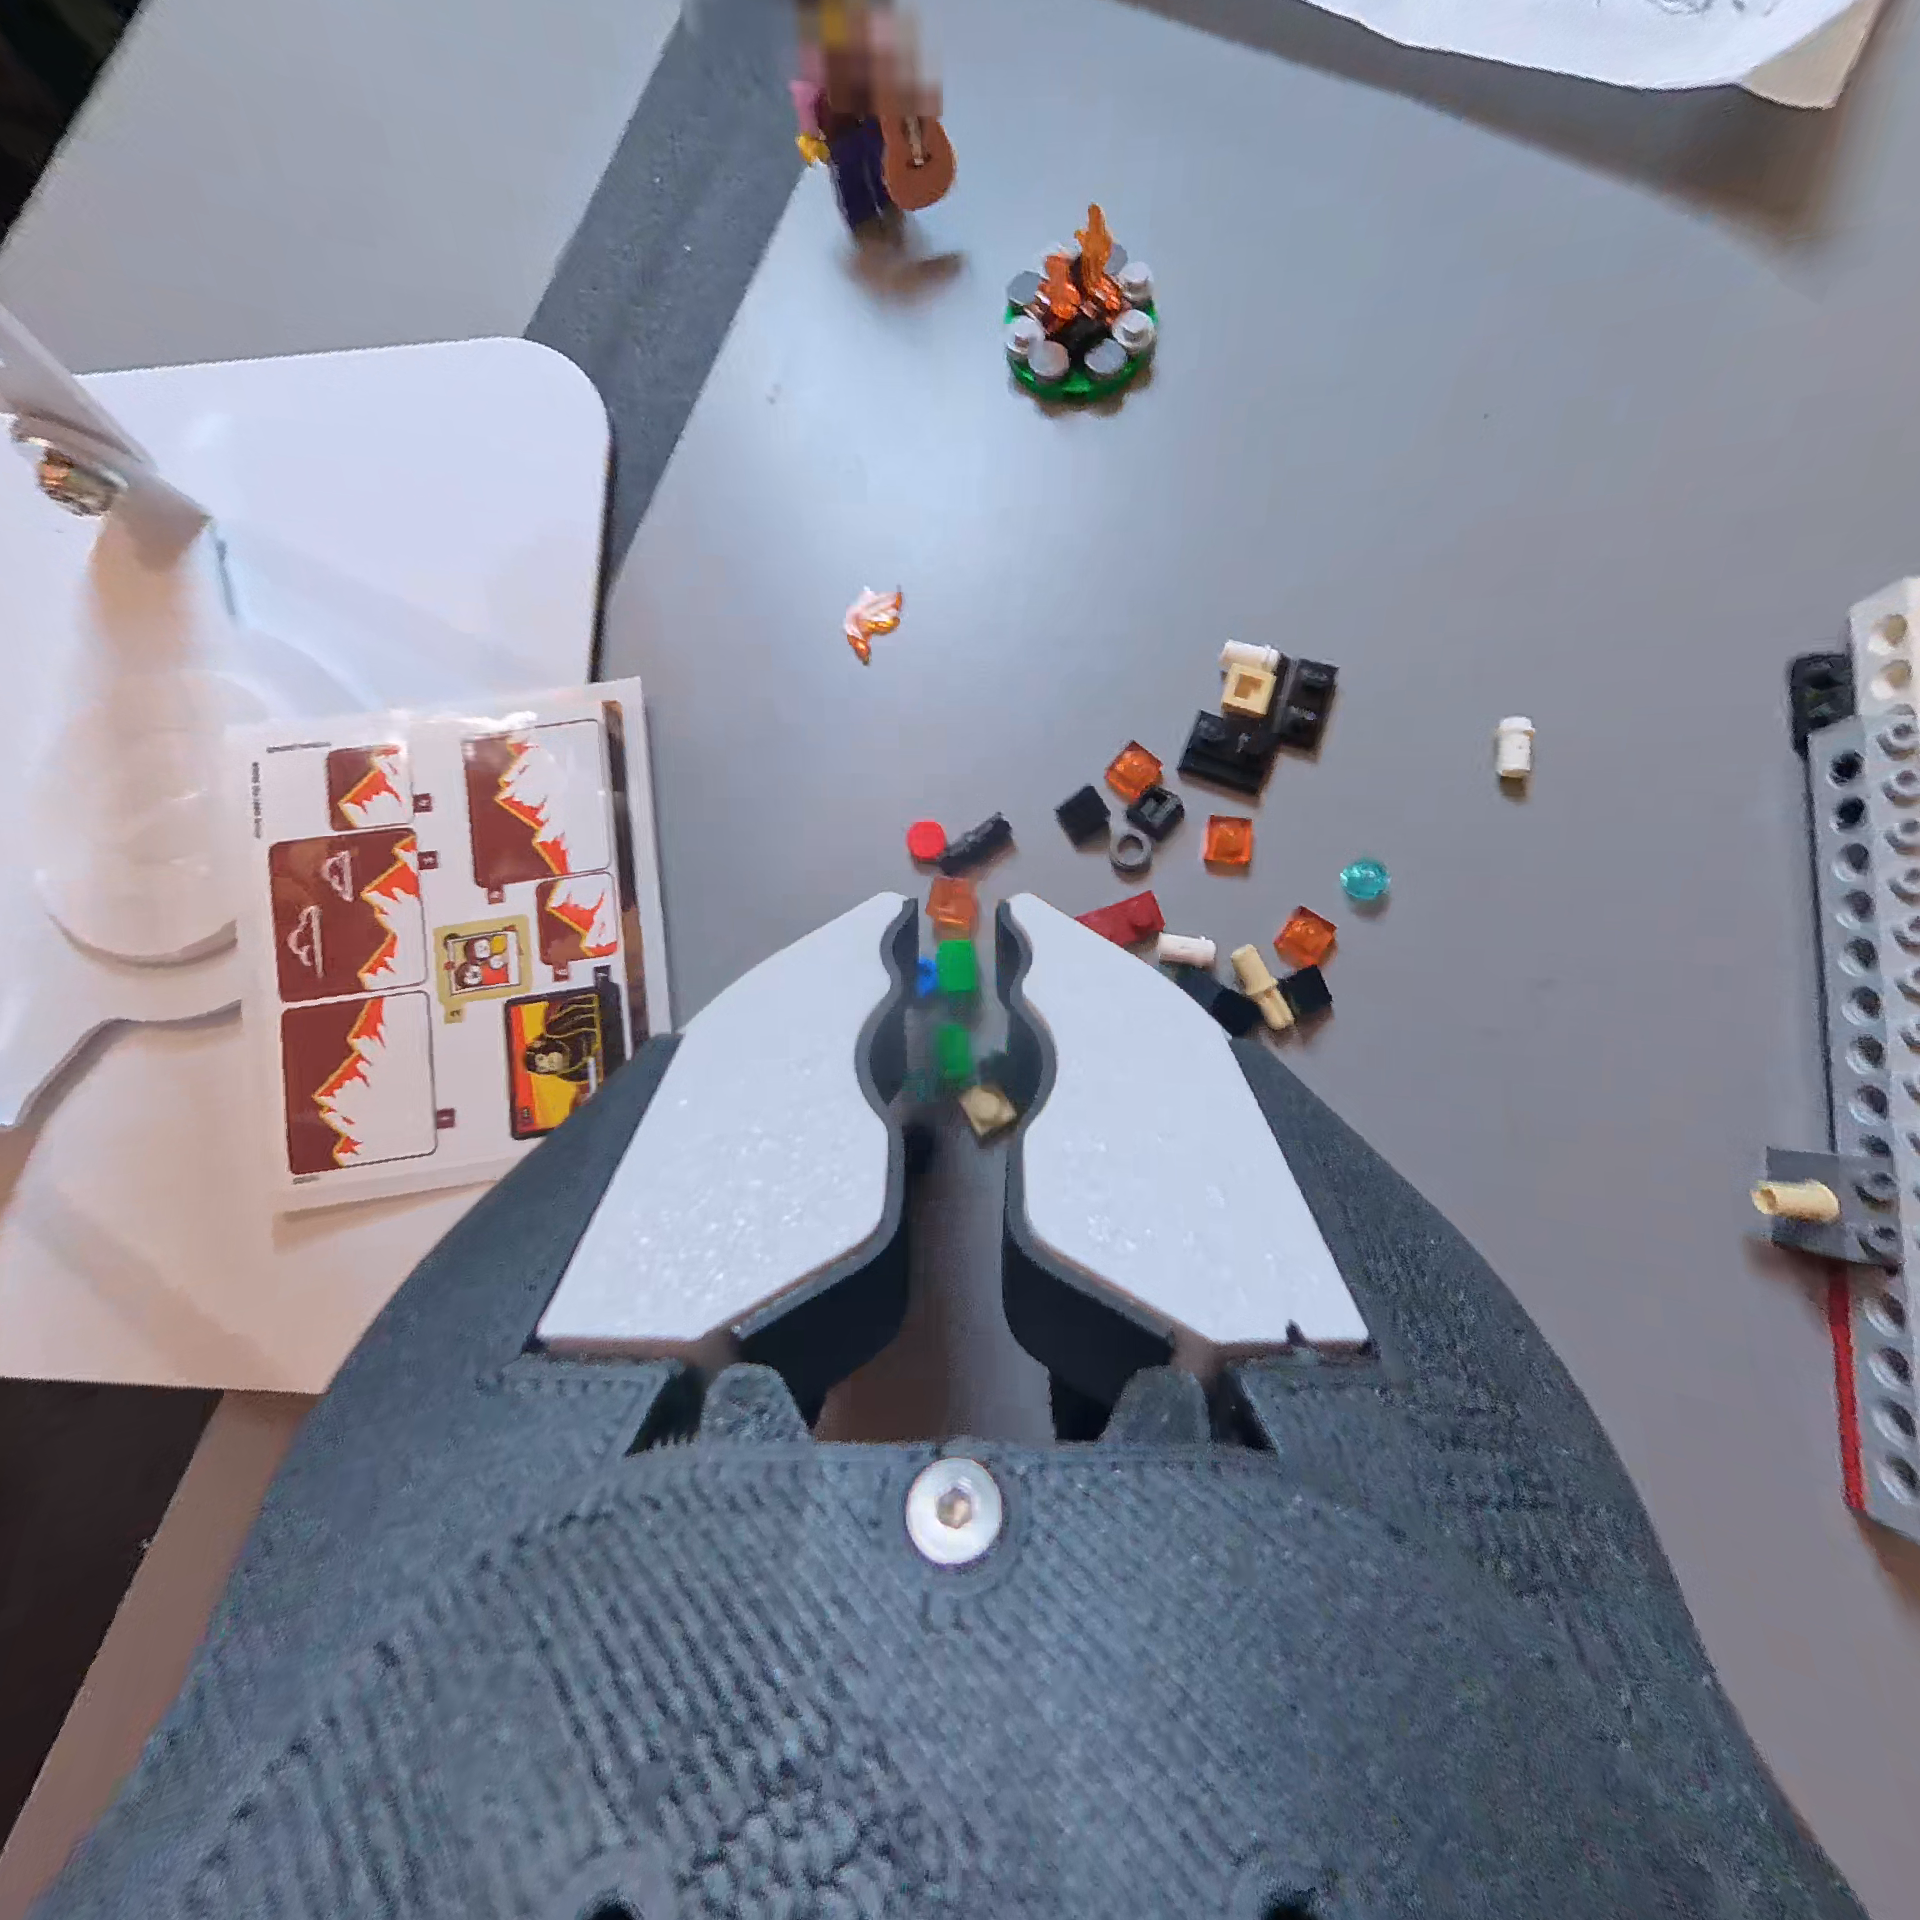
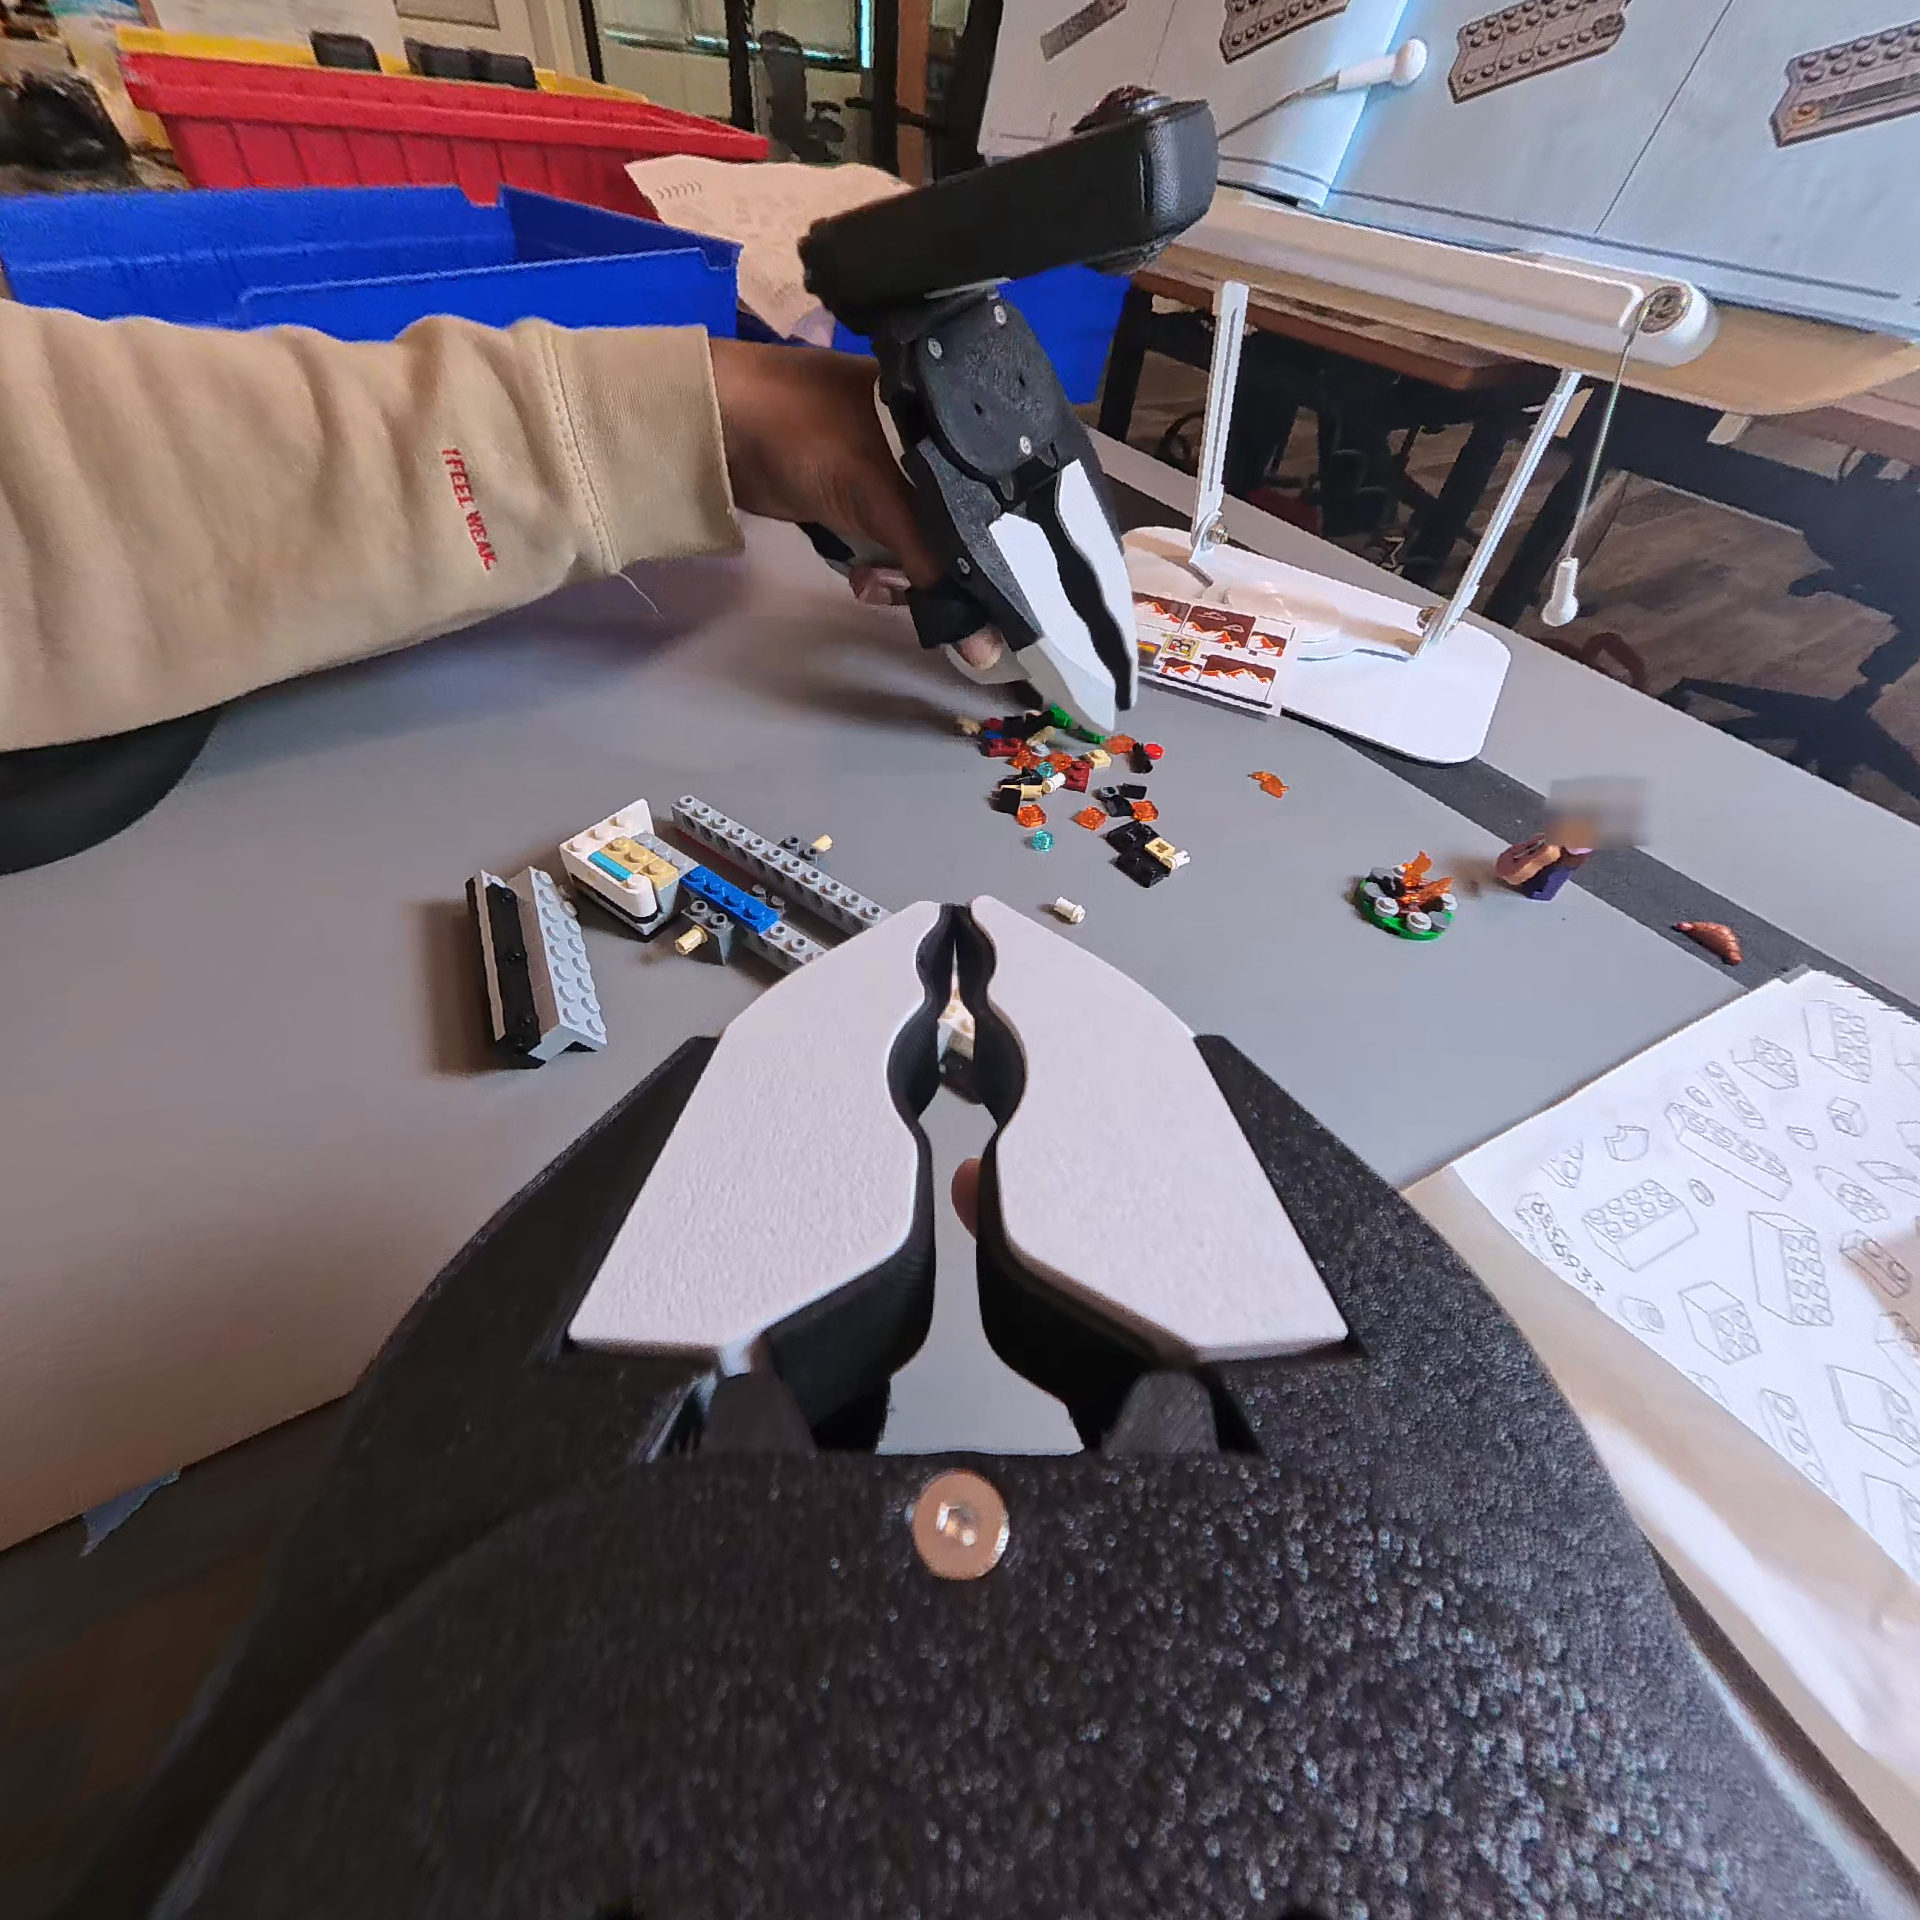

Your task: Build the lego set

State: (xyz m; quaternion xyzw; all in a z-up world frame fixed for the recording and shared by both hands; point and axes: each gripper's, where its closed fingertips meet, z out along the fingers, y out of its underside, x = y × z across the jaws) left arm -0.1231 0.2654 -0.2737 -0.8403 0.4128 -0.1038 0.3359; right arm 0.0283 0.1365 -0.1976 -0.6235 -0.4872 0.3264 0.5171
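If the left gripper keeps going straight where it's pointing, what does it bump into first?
Probably the pile of small loose bricks: the left gripper, jaws slightly apart, points down at its near edge, likely the green pieces. Depth is unclear.

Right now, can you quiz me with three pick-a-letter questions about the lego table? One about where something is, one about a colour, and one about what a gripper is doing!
1. Where is the tip of the left gripper?
A. over the pile of loose small pieces
B. inside the red bin
C. on top of the campfire

2. What colour is the round base of the little campfire?
A. red
B. blue
C. green

3. How do the left gripper's jaws stand?
A. clamped on the minifigure
B. a little apart, gripping nothing
C. shut on the long grey beam

Answers:
1 A, since both views show its tip right above the scattered bits.
2 C, since a green disc shows under the grey studs and orange flames.
3 B, since the table and loose bits show through the gap between the tips.
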